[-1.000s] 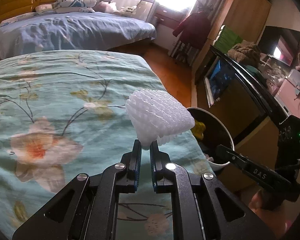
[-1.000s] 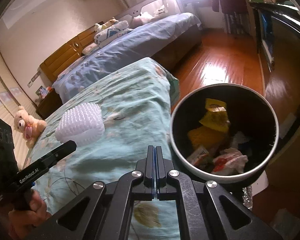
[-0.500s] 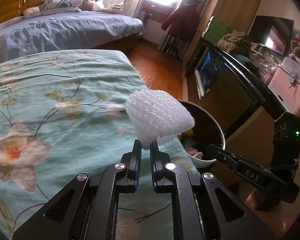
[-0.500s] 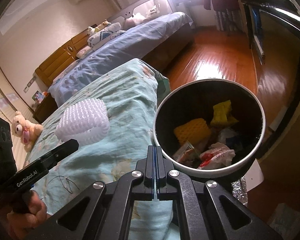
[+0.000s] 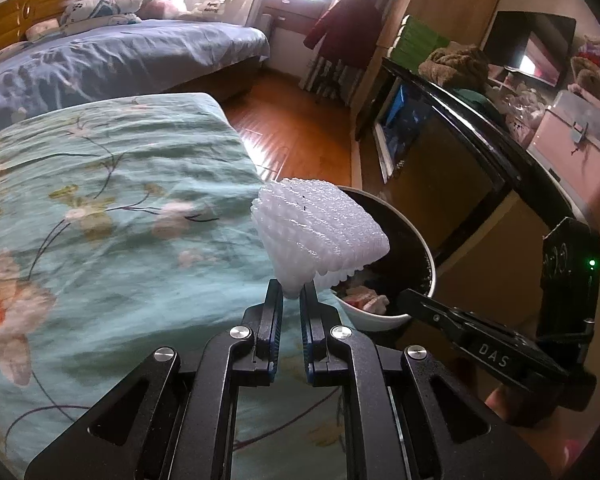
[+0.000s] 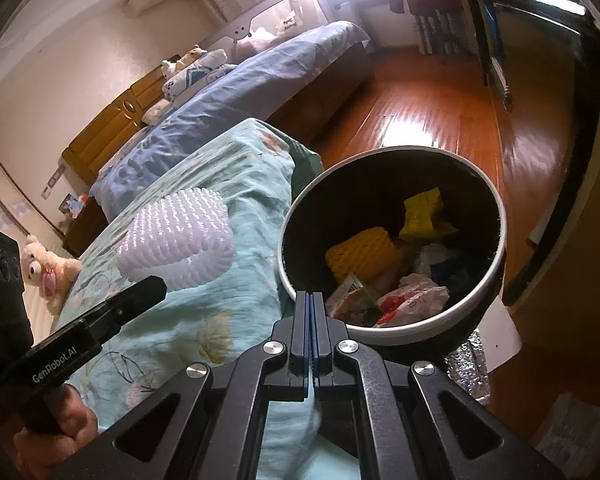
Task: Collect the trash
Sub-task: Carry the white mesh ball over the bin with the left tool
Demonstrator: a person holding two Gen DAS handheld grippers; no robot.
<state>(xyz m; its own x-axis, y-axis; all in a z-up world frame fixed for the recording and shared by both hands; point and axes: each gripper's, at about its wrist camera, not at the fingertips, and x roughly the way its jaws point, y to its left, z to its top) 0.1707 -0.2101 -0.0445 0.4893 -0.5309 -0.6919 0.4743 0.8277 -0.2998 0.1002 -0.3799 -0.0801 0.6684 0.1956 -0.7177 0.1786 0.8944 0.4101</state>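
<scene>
bin mouth [image 6: 496,200] open above | bed edge [image 6: 288,168] beside | cabinet [image 6: 580,120] behind

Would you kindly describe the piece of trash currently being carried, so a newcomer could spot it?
Start at the bed with the teal floral cover. Above its corner, beside the round bin, the left claw pinches a white foam fruit net, the only ribbed white mesh here.

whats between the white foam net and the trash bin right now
Only the floral bedspread: in the right wrist view the white foam net, pinched by the left gripper, hangs over it, and the bed's edge meets the trash bin.
</scene>
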